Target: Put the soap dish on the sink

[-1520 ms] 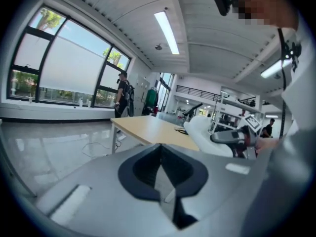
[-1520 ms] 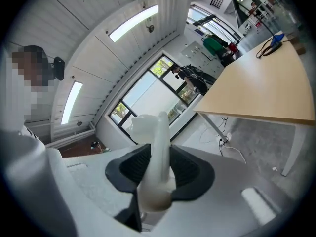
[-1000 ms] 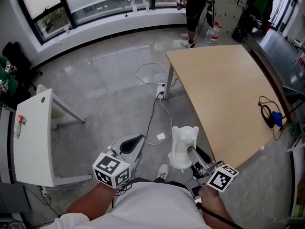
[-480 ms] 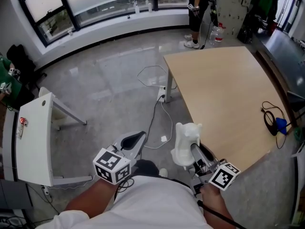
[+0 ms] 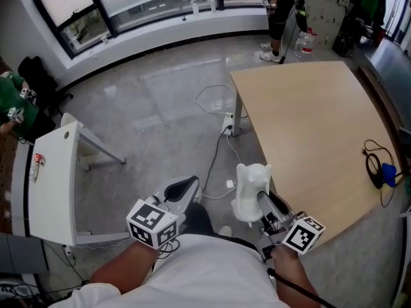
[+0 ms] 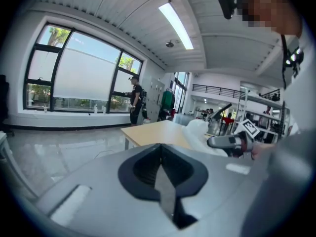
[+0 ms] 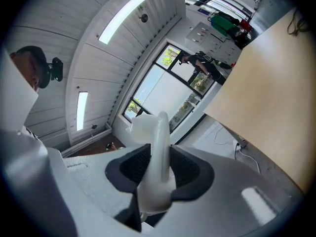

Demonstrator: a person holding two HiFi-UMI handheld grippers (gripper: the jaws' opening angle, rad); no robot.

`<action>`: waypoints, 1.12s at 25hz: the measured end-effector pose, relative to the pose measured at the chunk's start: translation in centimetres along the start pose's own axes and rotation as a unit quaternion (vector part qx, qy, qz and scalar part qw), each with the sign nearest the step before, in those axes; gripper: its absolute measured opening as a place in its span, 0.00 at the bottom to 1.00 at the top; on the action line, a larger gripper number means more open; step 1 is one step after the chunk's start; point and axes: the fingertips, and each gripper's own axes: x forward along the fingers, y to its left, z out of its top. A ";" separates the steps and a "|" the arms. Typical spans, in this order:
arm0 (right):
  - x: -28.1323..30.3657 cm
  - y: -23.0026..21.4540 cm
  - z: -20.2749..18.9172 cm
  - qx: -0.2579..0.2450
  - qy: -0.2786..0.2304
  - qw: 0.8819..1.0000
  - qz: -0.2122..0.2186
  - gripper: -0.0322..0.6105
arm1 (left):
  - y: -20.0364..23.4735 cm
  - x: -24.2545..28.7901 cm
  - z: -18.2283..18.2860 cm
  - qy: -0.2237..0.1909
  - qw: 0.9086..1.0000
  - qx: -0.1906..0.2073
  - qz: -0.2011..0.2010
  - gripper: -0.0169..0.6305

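Observation:
A white soap dish (image 5: 249, 191) stands on edge between the jaws of my right gripper (image 5: 260, 205), which is shut on it. In the right gripper view the dish (image 7: 155, 147) rises out of the right gripper (image 7: 154, 171), with a black pad pressing on each side. My left gripper (image 5: 183, 188) is held level beside it over the grey floor. In its own view the left gripper (image 6: 160, 168) has its jaws together with nothing between them, and the dish (image 6: 200, 131) shows at the right. No sink is in view.
A large wooden table (image 5: 308, 127) stands ahead on the right, with a black cable and a blue object (image 5: 380, 171) near its edge. A white stand (image 5: 51, 185) is at the left. A white cable (image 5: 218, 147) trails over the floor. A person (image 5: 279, 8) stands by the far windows.
The view has shifted slightly as the person moves over the floor, and the white stand and wooden table sit further right. Both grippers keep their pose. The dish stays gripped.

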 end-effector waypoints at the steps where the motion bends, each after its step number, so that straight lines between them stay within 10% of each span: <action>1: 0.2 -0.1 0.1 0.001 0.000 1.000 0.000 0.25 | 0.1 0.3 0.1 0.000 1.000 0.001 -0.001 0.04; 17: 8.9 -0.9 0.5 -0.002 0.011 1.000 -0.019 0.25 | 8.2 2.4 1.9 -0.007 1.000 0.001 -0.013 0.04; 28: 18.4 0.7 1.1 0.003 -0.039 0.997 -0.066 0.25 | 17.4 5.3 5.7 -0.004 0.995 0.026 -0.093 0.04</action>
